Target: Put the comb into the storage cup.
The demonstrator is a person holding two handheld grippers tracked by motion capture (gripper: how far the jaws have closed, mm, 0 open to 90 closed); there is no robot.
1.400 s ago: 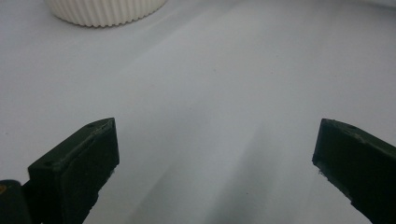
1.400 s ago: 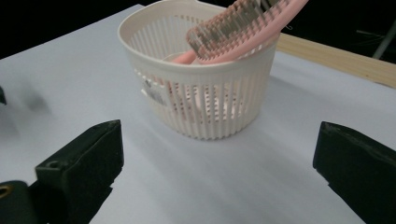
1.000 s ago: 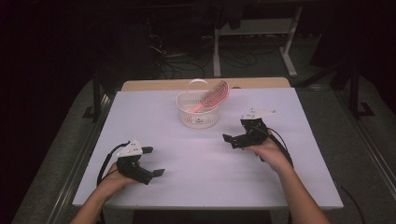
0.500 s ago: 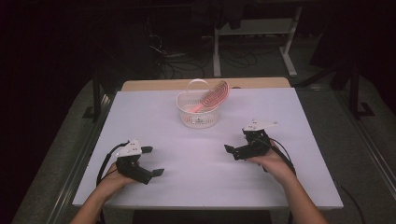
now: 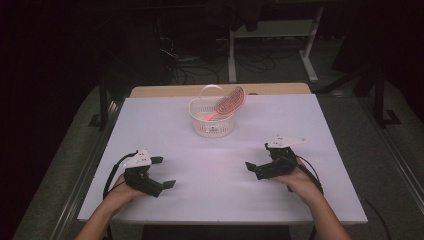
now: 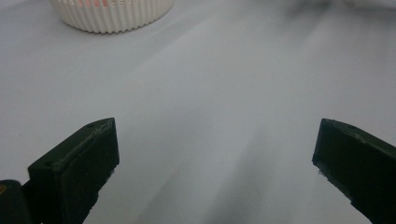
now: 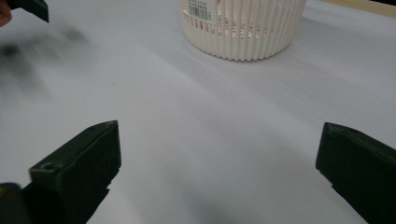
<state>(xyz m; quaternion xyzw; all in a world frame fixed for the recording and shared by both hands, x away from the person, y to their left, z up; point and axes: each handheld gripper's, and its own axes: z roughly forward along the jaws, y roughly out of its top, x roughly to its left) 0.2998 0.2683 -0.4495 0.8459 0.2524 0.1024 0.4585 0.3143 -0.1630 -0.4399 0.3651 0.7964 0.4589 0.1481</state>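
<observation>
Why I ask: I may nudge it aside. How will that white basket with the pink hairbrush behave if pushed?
The basket looks like thin ribbed plastic, so probably light and apt to slide on the smooth table. The hairbrush leans over its rim, so a hard push might tip it.

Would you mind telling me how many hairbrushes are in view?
1: a pink hairbrush stands tilted in the white basket at the table's far middle. Others could be hidden inside the basket.
</observation>
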